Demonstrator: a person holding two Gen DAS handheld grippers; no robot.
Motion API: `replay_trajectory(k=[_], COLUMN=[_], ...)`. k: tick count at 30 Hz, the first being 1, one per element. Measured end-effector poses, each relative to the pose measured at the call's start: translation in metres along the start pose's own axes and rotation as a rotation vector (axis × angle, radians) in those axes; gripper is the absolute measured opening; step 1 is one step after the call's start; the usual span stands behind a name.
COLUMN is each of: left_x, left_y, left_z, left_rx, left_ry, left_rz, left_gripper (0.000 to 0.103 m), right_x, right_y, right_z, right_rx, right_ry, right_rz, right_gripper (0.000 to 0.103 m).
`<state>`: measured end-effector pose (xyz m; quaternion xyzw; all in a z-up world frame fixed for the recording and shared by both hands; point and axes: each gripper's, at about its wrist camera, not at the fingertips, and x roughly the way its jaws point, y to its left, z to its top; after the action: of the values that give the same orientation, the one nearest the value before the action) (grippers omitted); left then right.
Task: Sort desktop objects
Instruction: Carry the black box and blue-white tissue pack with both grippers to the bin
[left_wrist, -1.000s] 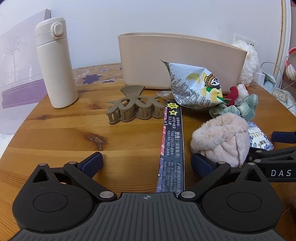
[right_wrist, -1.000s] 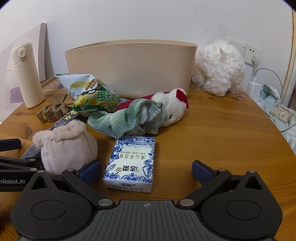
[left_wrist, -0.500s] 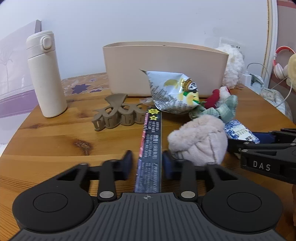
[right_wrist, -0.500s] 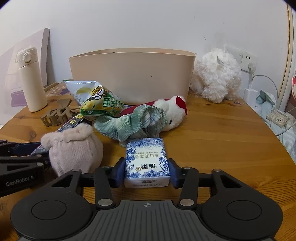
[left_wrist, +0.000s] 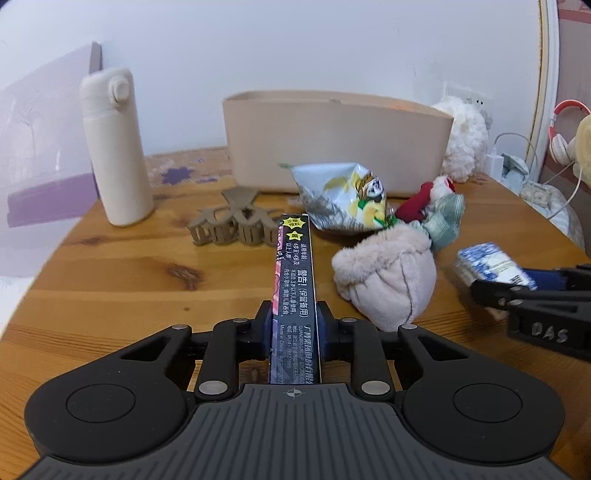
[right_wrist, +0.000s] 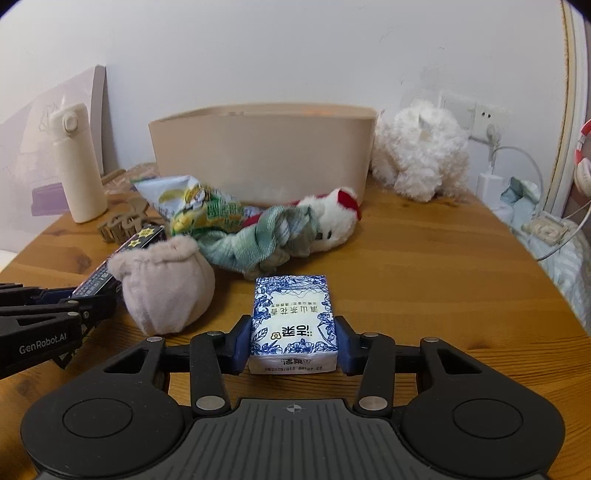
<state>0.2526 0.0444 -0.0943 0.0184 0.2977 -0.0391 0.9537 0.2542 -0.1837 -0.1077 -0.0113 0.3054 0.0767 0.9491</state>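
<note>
My left gripper (left_wrist: 294, 334) is shut on a long black box with Chinese print (left_wrist: 295, 280) and holds it raised above the round wooden table (left_wrist: 110, 295). My right gripper (right_wrist: 293, 341) is shut on a blue-and-white tissue pack (right_wrist: 293, 317), lifted off the table. A beige bin (left_wrist: 332, 147) stands at the back. In front of it lie a snack bag (left_wrist: 343, 199), a tan hair claw (left_wrist: 236, 221), a pink fuzzy pouch (left_wrist: 388, 280), and a green cloth with a small white-and-red plush (right_wrist: 295, 229).
A cream bottle (left_wrist: 114, 147) stands at the back left. A fluffy white plush (right_wrist: 417, 158) sits to the right of the bin. Cables and a charger (right_wrist: 491, 177) lie at the right edge, by a wall socket.
Both grippers closed from open: the left on the black box, the right on the tissue pack. Both have since lifted their objects off the table.
</note>
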Motion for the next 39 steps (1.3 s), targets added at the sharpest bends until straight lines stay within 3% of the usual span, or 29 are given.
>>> replay_trajectory(k=[12,21,30,39], left_x=[-0.038,-0.055,-0.041,-0.002], left_y=[0.014,0.023,0.016,0.014], left_z=[0.032,0.078,0.124,0.175], left_rx=[-0.012,0.012,0.044,0.043], left_ry=[-0.104,-0.211,-0.261,-0.278], left_rz=[0.041,0.07,0.076,0.083], left_gripper=[0.024,0.024,0.024,0.024], right_x=[-0.042,-0.052,-0.043,-0.007], right_y=[-0.01,-0.014,-0.013,-0.025], right_z=[0.031,0.066,0.107,0.162], right_rx=[-0.022,-0.034,-0.055,-0.035], right_ry=[-0.12,-0.201,-0.268,-0.29], right_rz=[0.01,0.018,0.002,-0.008], right_gripper=[0.043,0.043,0.043,0.043])
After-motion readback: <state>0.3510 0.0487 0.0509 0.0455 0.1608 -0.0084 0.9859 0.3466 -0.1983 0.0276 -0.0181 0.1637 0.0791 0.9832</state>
